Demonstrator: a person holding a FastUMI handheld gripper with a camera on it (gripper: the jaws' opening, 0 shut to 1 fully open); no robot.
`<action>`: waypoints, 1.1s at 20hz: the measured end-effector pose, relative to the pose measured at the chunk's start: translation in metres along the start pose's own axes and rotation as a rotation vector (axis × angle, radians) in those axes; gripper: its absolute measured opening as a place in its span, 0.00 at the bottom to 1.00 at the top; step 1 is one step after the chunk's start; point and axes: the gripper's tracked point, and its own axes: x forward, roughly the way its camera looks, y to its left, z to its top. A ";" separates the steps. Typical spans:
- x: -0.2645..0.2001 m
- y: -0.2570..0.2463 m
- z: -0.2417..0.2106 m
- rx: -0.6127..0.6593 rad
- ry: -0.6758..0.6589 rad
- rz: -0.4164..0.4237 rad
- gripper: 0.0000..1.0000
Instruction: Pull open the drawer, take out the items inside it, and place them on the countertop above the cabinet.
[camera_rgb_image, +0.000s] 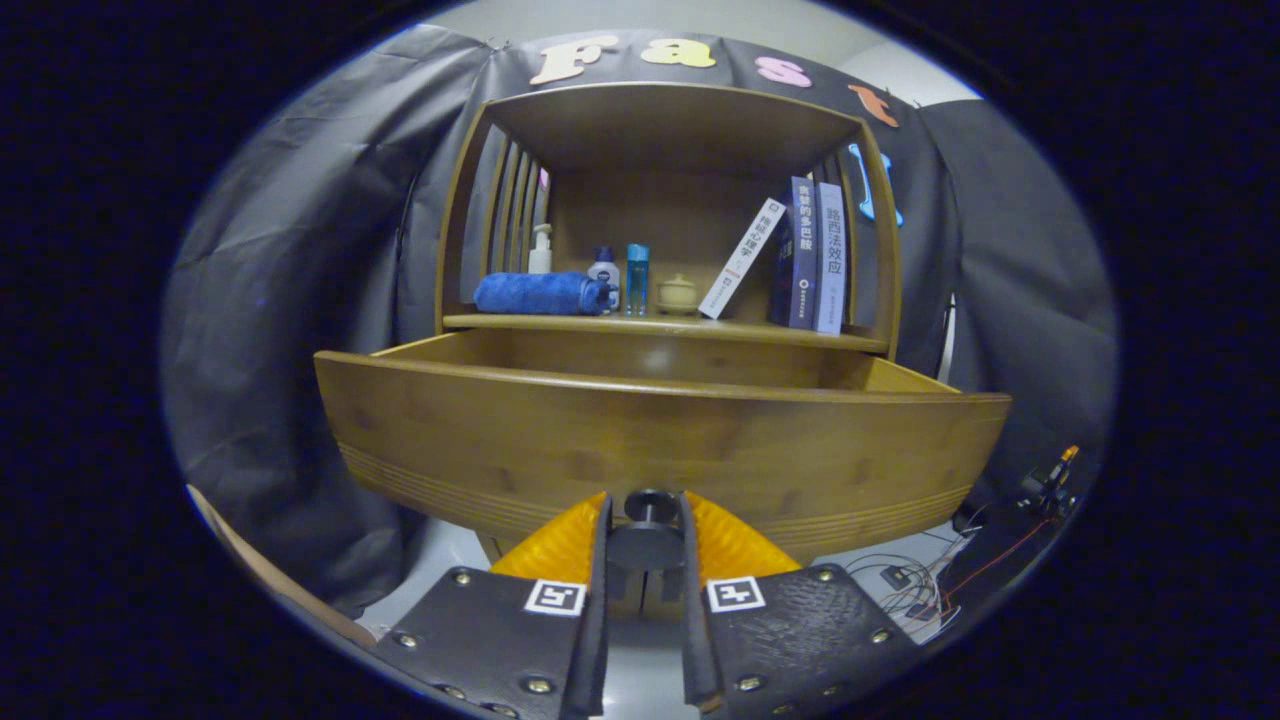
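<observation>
The wooden drawer (660, 440) of the cabinet stands pulled out toward me, its front panel just ahead of the fingers. A dark round knob (648, 522) on that panel sits between my two fingers, and my gripper (646, 520) is shut on it. The drawer's inside is hidden behind its front panel. Above the drawer runs the countertop (760, 335) of the cabinet, a wooden shelf under a roofed frame.
On the countertop lie a rolled blue towel (540, 293), a white pump bottle (540, 250), two small bottles (622, 278), a small lidded jar (678, 294) and three books (800, 255), one leaning. Cables (920, 580) lie on the floor at the lower right.
</observation>
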 end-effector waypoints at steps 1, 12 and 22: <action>-0.003 -0.001 -0.001 0.011 0.001 0.006 0.33; -0.052 -0.002 0.138 -0.006 -0.302 0.063 0.41; 0.060 0.010 0.187 -0.049 -0.047 0.133 0.84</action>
